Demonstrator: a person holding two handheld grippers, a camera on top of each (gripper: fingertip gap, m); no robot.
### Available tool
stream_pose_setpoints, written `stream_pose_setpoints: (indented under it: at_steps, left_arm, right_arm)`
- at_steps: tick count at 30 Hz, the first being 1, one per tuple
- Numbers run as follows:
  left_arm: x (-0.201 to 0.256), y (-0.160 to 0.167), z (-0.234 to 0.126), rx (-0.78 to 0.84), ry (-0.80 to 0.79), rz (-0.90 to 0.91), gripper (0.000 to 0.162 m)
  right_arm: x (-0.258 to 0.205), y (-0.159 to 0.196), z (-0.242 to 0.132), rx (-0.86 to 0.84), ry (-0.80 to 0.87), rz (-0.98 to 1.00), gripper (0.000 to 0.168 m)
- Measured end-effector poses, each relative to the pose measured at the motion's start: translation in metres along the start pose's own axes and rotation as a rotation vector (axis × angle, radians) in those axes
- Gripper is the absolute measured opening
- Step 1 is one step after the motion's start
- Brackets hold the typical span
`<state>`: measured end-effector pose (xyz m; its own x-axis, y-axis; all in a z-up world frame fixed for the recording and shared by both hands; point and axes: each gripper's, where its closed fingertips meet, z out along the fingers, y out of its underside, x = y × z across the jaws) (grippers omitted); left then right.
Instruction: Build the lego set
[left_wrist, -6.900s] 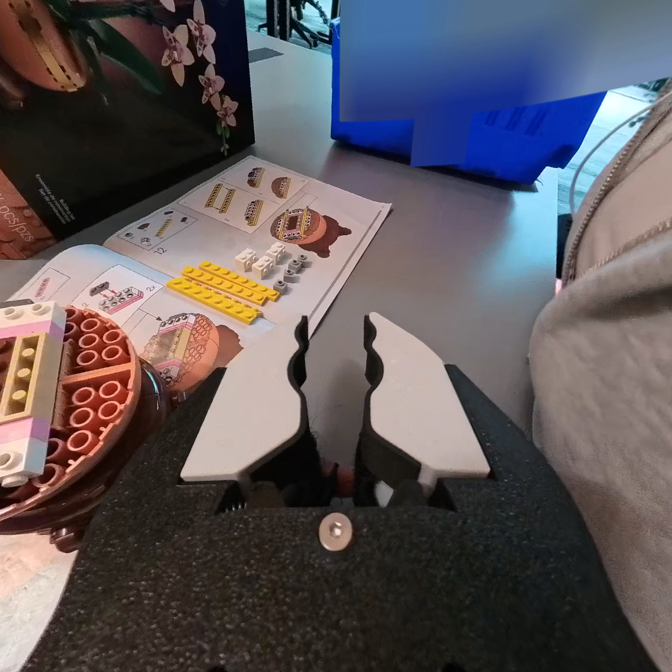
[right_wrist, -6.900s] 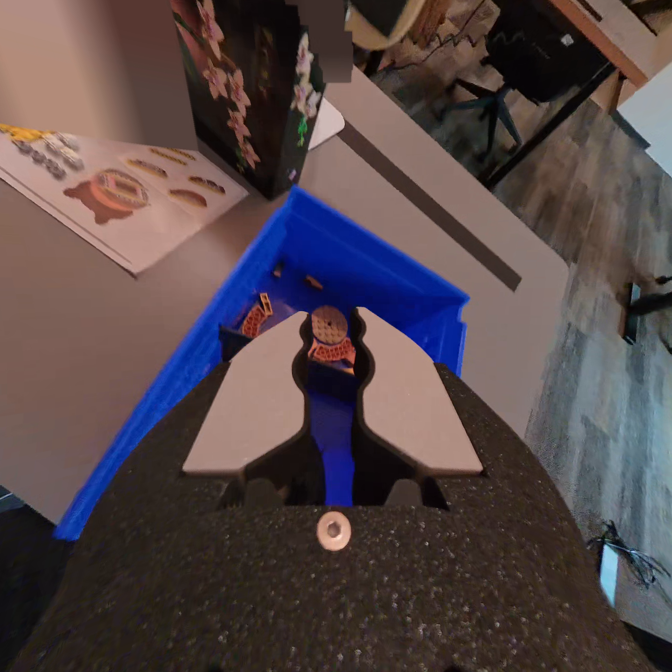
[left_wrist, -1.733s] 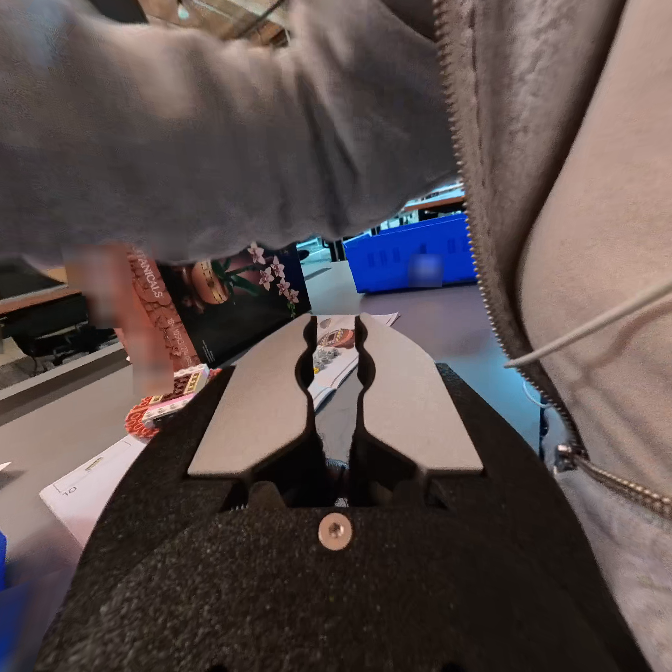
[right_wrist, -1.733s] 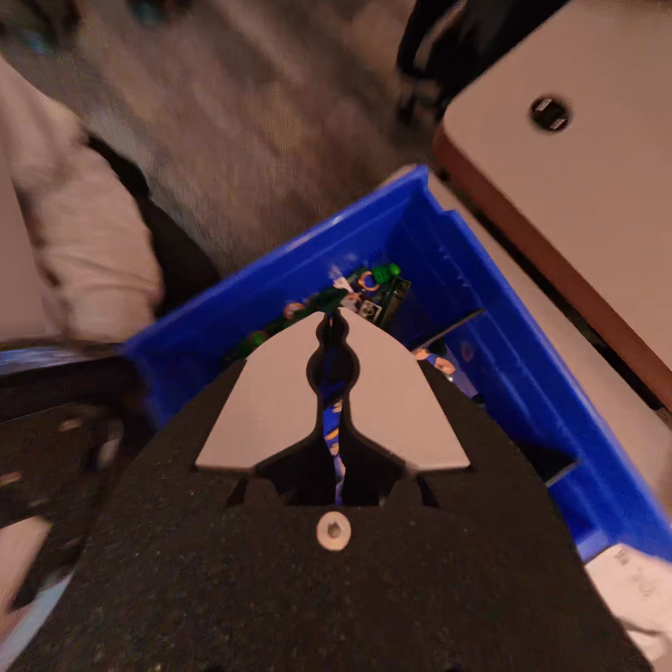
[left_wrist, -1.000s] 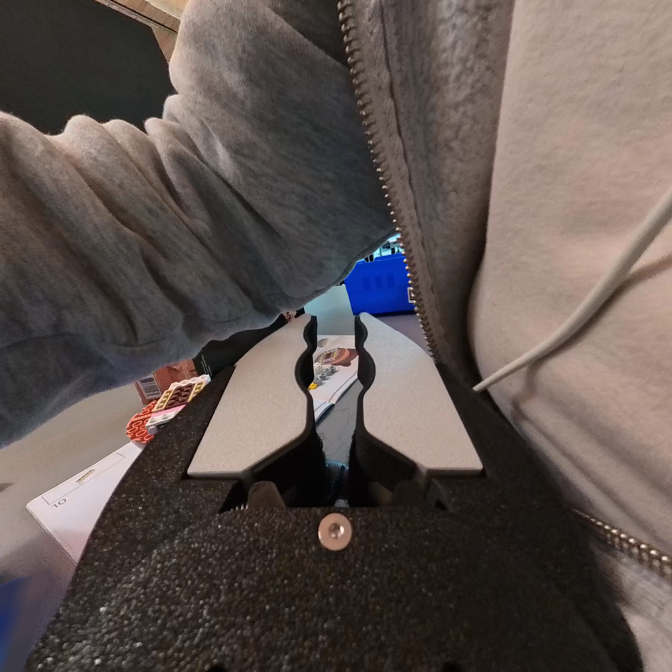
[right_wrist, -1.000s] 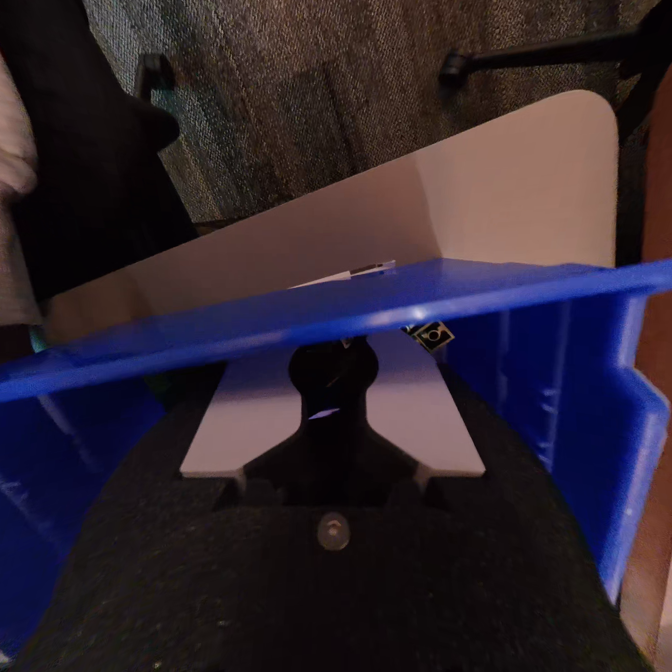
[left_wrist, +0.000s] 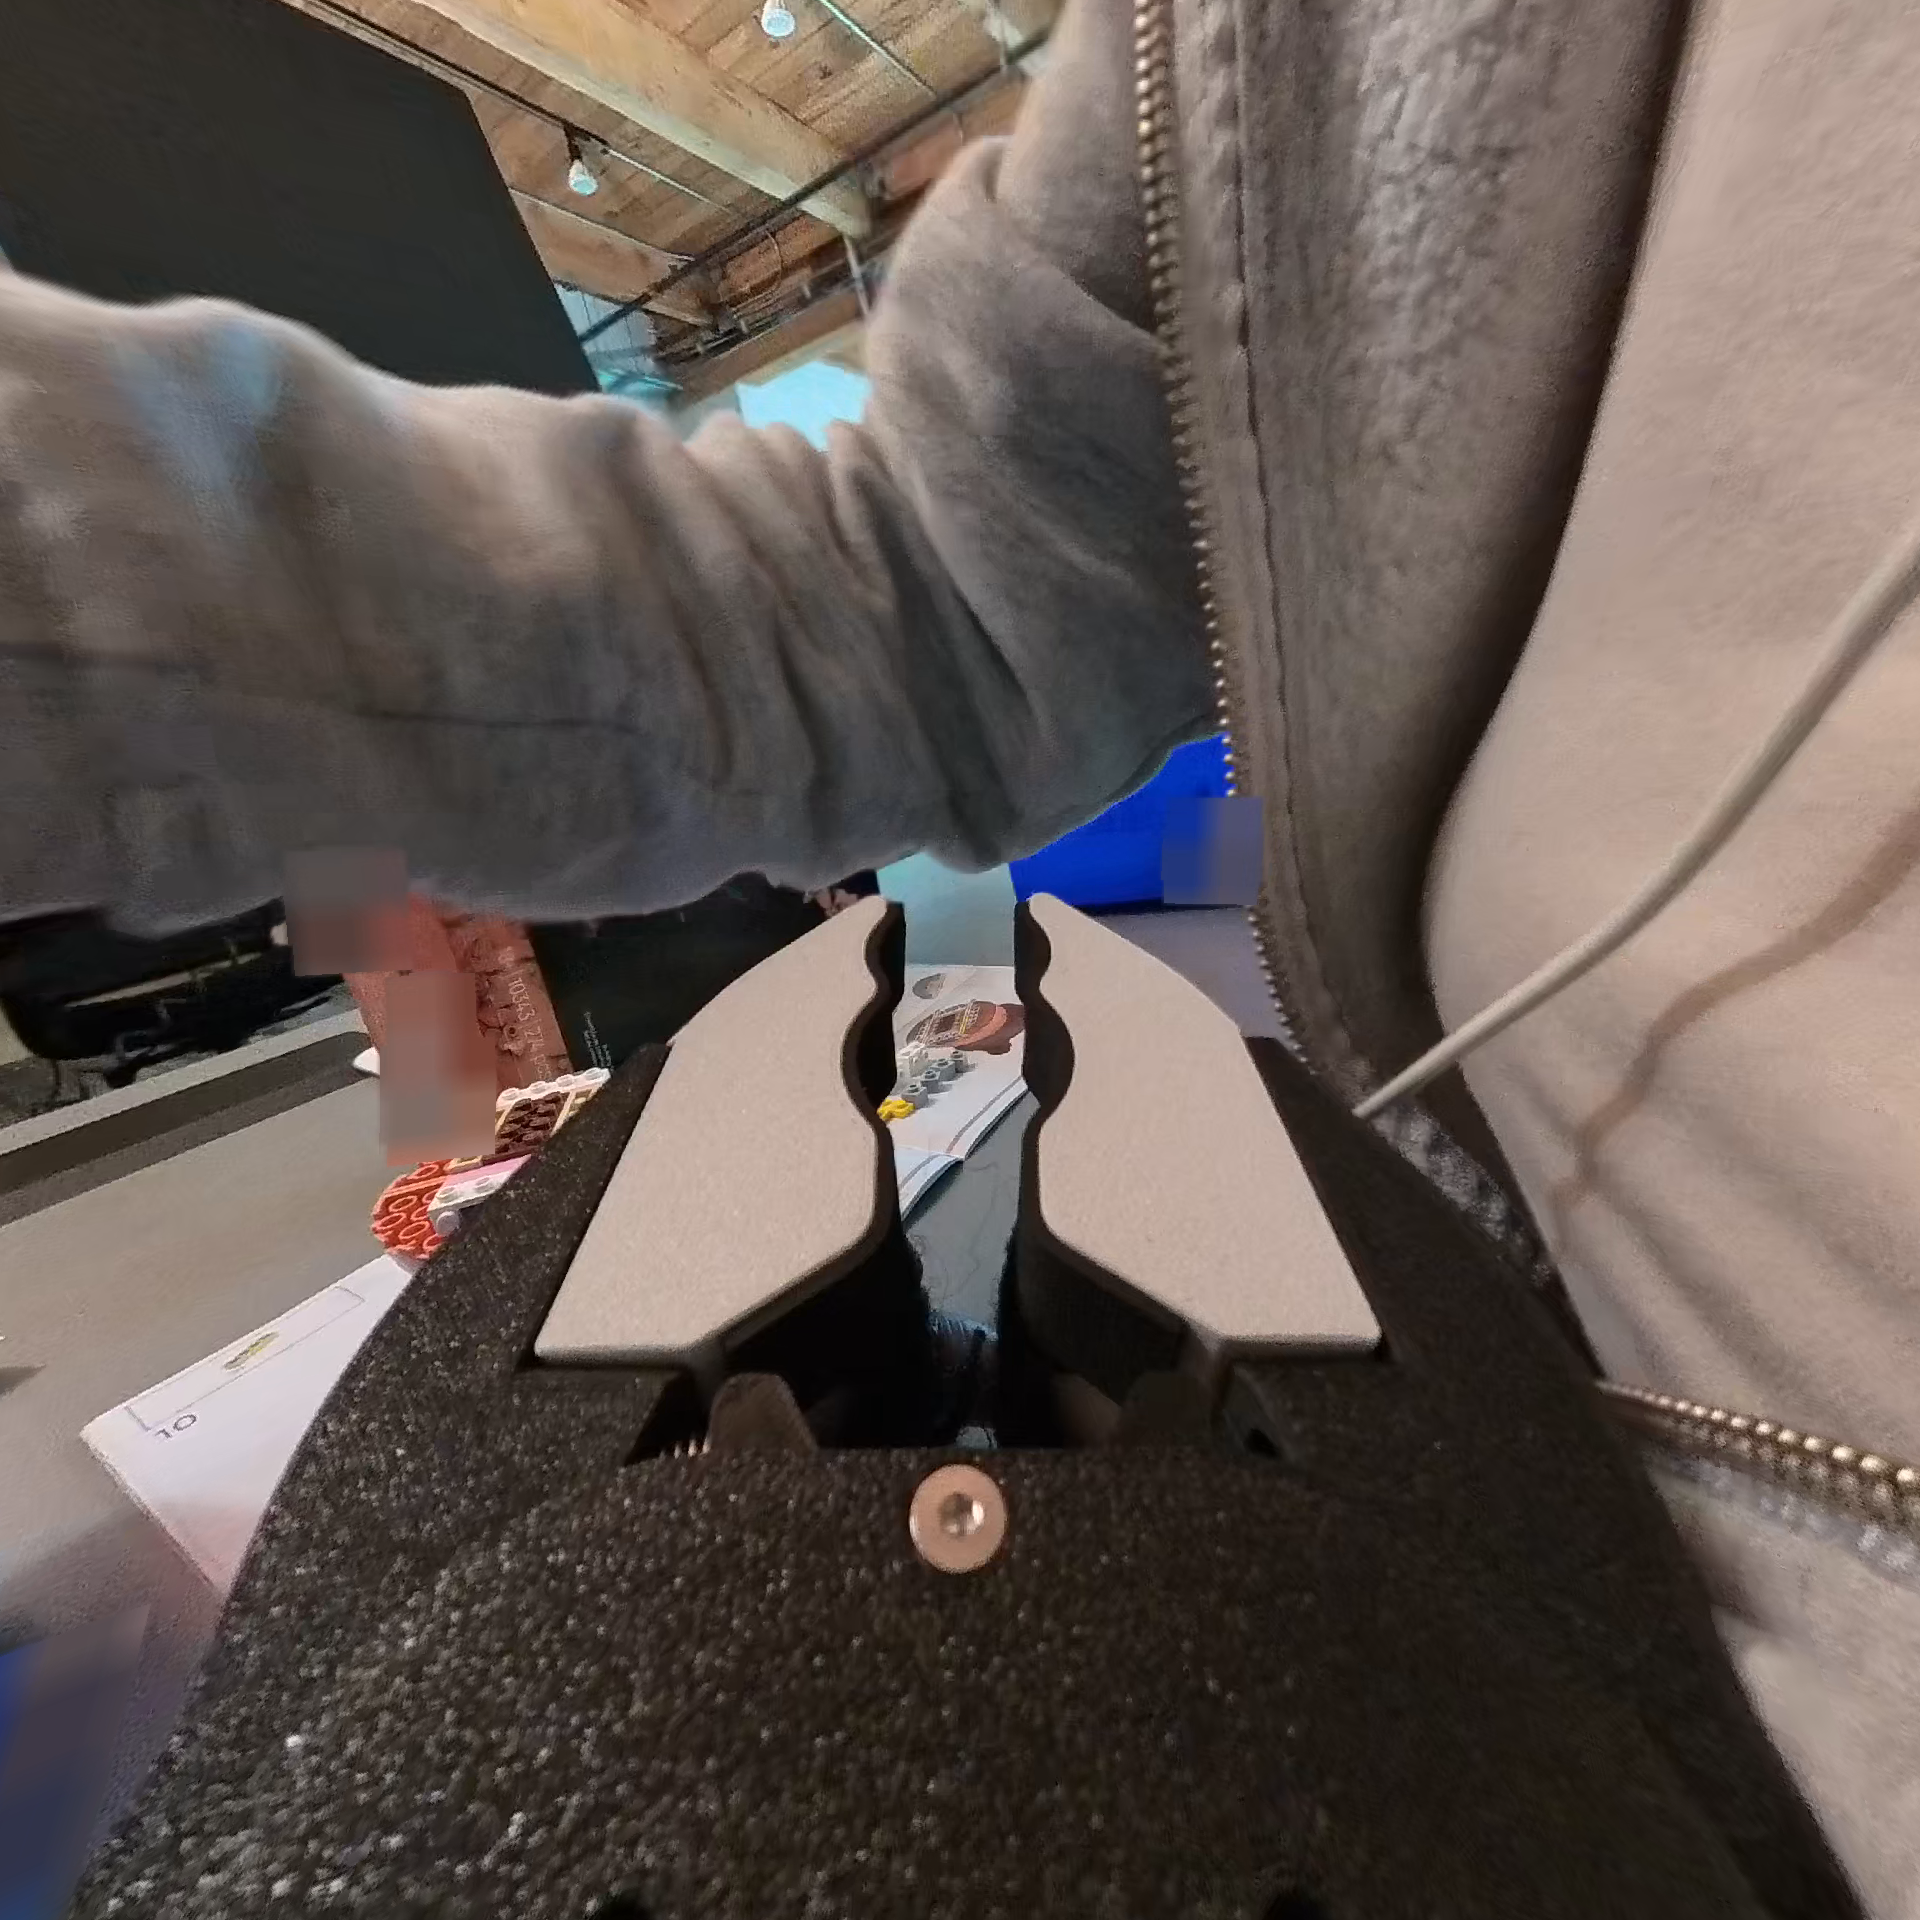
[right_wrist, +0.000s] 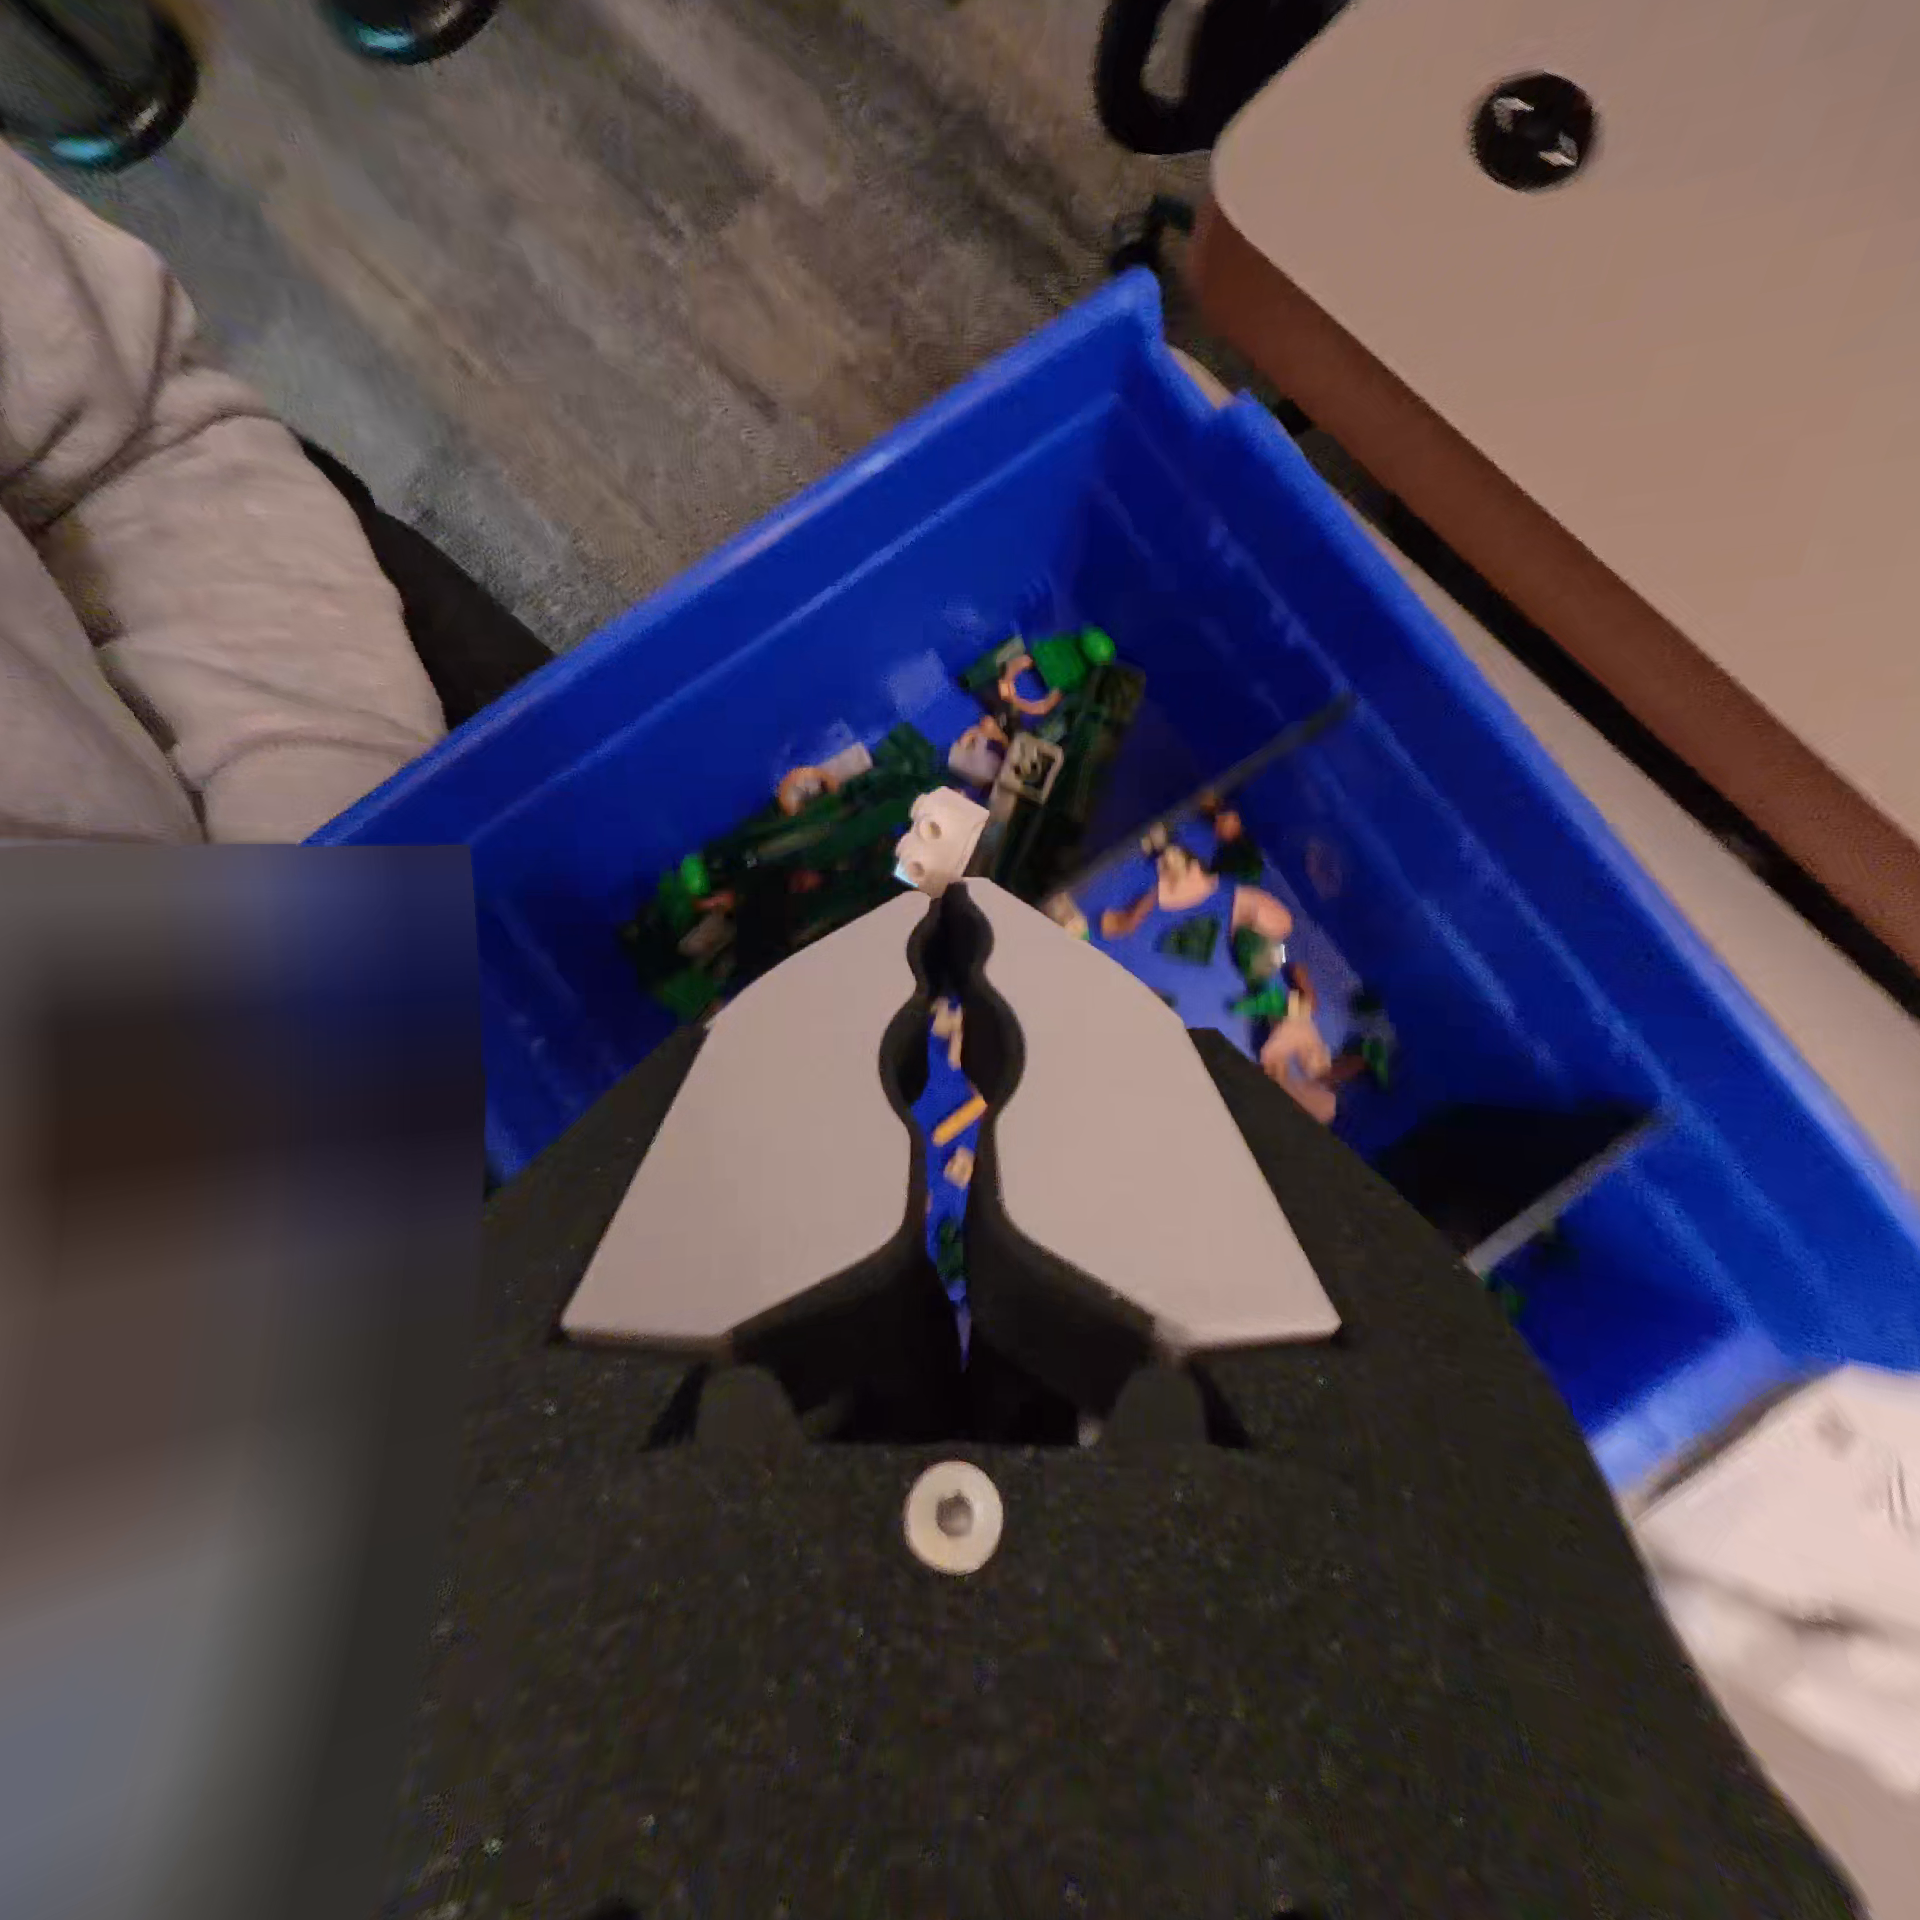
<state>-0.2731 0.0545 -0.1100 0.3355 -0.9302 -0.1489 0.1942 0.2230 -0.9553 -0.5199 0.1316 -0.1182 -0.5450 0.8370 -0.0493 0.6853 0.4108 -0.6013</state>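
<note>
Above blue bin (right_wrist: 790, 665), right tool (right_wrist: 948, 902) pinches white brick (right_wrist: 940, 837).

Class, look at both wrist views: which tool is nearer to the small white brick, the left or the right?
Right. The right tool is pinching the small white brick at its tips, above the blue bin. The left tool is open over the table near the instruction booklet, with no white brick at its tips.

one blue bin (right_wrist: 1039, 540), two grippers (one white brick (right_wrist: 940, 840))
</note>
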Motion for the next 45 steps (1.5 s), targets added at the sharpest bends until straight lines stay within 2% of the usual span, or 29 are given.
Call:
stream_pose_setpoints:
  at_steps: [4, 7, 11, 13, 16, 20, 25, 29, 32, 37, 42, 44, 45]
  left_arm:
    - [-0.001, 0.001, 0.001, -0.008, -0.009, -0.023, 0.021]
    - [-0.004, -0.001, 0.002, -0.004, -0.026, -0.050, 0.022]
    - [-0.012, -0.010, 0.004, 0.007, -0.064, -0.082, 0.022]
    - [-0.020, -0.003, 0.008, -0.058, -0.099, -0.096, 0.022]
    - [-0.010, 0.026, 0.007, -0.311, -0.032, -0.051, 0.023]
    - [0.012, 0.043, -0.011, -0.451, -0.046, -0.064, 0.024]
    - [-0.007, 0.056, -0.015, -0.575, -0.160, 0.014, 0.025]
    - [-0.031, 0.075, -0.013, -0.699, -0.270, -0.021, 0.027]
    - [-0.049, 0.094, -0.010, -0.788, -0.334, -0.045, 0.028]
    - [-0.046, 0.114, -0.009, -0.888, -0.262, -0.220, 0.024]
    - [-0.054, 0.122, -0.010, -0.944, -0.247, -0.221, 0.030]
    - [-0.051, 0.128, -0.008, -1.001, -0.179, -0.246, 0.028]
    - [-0.049, 0.129, -0.008, -1.019, -0.147, -0.272, 0.033]
  right_arm:
    - [-0.028, 0.041, -0.055, 0.064, 0.132, 0.115, 0.000]
    - [-0.065, 0.073, -0.090, 0.181, 0.189, 0.278, 0.000]
    - [-0.118, 0.121, -0.120, 0.337, 0.275, 0.449, 0.000]
    - [-0.142, 0.142, -0.127, 0.397, 0.297, 0.530, 0.000]
    - [-0.170, 0.176, -0.124, 0.386, 0.353, 0.570, 0.000]
    - [-0.199, 0.206, -0.098, 0.349, 0.411, 0.592, 0.010]
    - [-0.187, 0.239, -0.081, 0.417, 0.618, 0.715, 0.017]
    - [-0.161, 0.249, -0.070, 0.342, 0.781, 0.791, 0.030]
    - [-0.153, 0.253, -0.058, 0.272, 0.837, 0.792, 0.025]
    - [-0.140, 0.247, -0.051, 0.319, 0.864, 0.878, 0.028]
    - [-0.134, 0.249, -0.037, 0.286, 0.868, 0.930, 0.026]
    - [-0.131, 0.251, -0.038, 0.263, 0.899, 0.933, 0.024]
    - [-0.129, 0.250, -0.039, 0.259, 0.914, 0.933, 0.023]
